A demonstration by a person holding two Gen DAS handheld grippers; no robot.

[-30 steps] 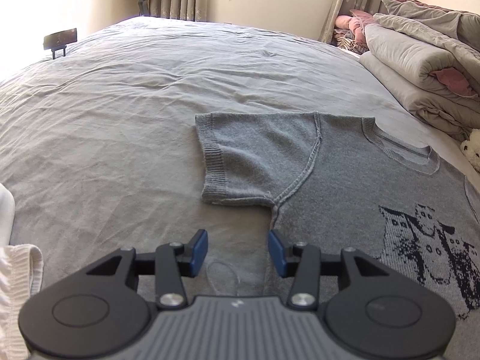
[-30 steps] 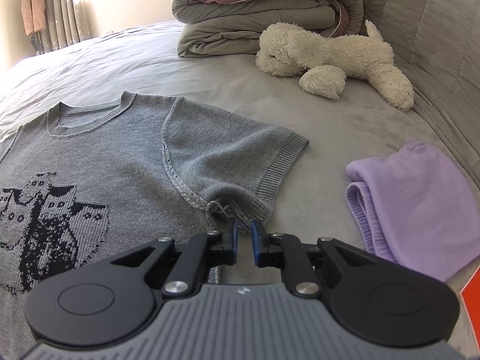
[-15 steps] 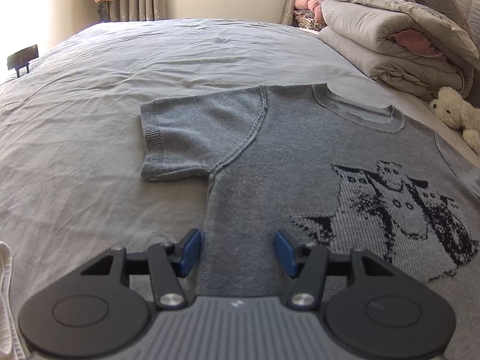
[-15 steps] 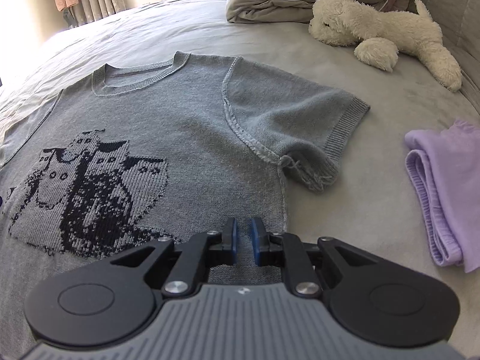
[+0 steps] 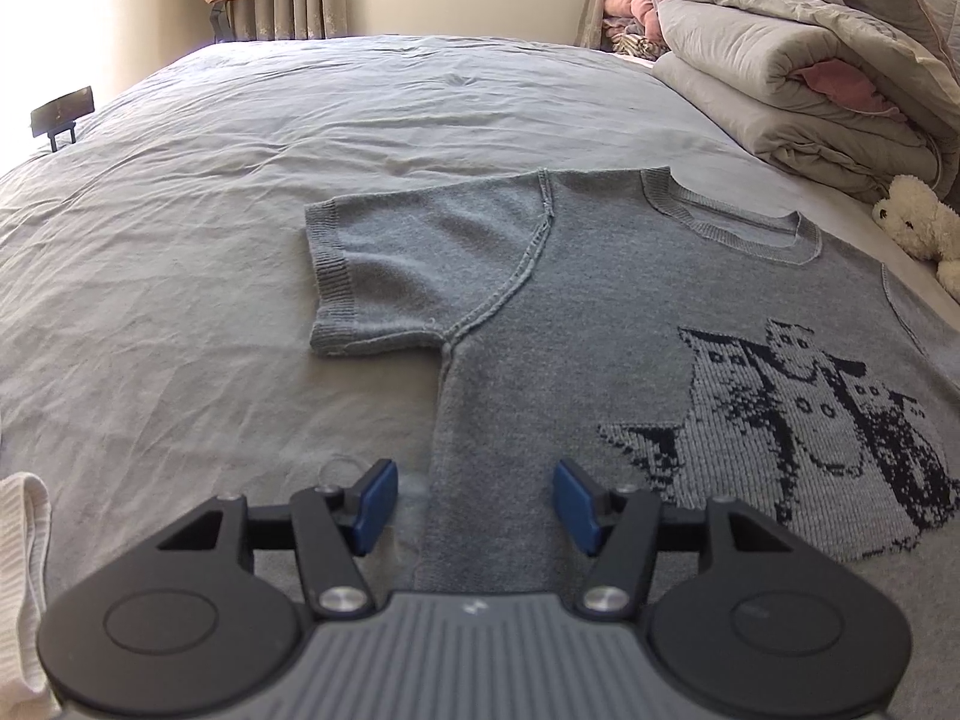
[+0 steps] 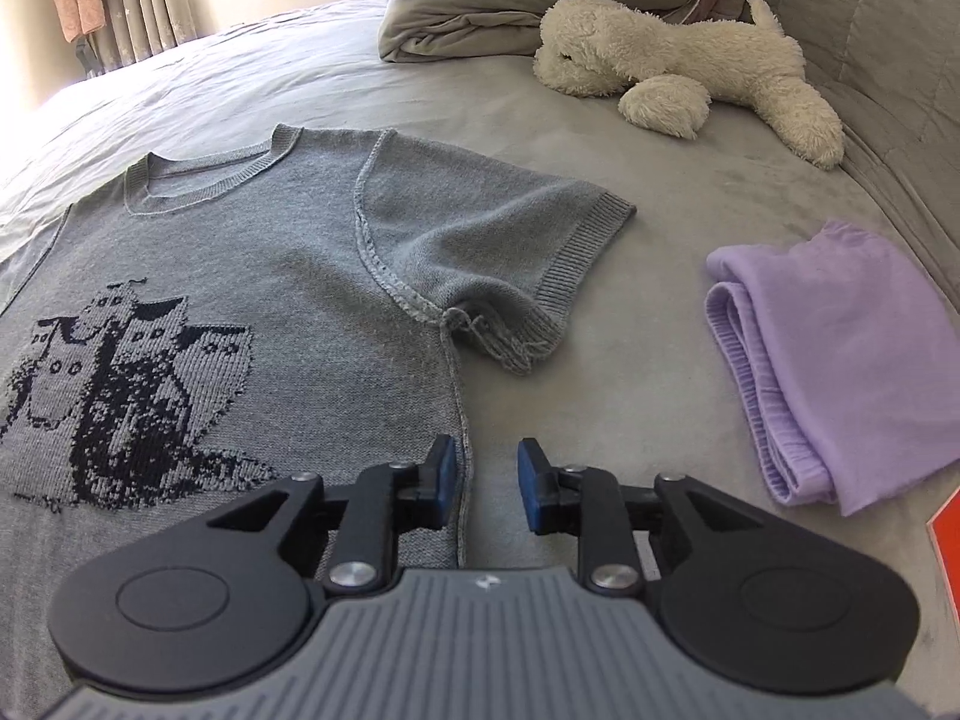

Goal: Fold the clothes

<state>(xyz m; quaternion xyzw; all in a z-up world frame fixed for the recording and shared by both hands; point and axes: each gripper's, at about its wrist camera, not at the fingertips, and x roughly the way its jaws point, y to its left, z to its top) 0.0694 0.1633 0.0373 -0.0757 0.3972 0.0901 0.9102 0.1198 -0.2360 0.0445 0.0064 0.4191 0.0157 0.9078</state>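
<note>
A grey knit short-sleeved sweater [image 5: 600, 312] [image 6: 252, 276] with a dark cat pattern lies flat, face up, on the bed. In the left wrist view my left gripper [image 5: 474, 504] hovers over the sweater's left side seam below the sleeve; its jaws are opening and the pads press on nothing. In the right wrist view my right gripper [image 6: 485, 483] hangs over the right side seam below the other sleeve. Its jaws are opening too, with the seam edge lying under the gap and not pinched.
A folded lilac garment [image 6: 834, 354] lies right of the sweater. A cream plush toy [image 6: 690, 66] and a pile of folded quilts [image 5: 810, 72] sit at the bed's head. White cloth [image 5: 24, 576] shows at the lower left, an orange corner [image 6: 945, 534] at the right edge.
Both grippers have drawn back from the armpits down along the side seams. The left jaws have widened. The right jaws, shut before, now stand apart.
</note>
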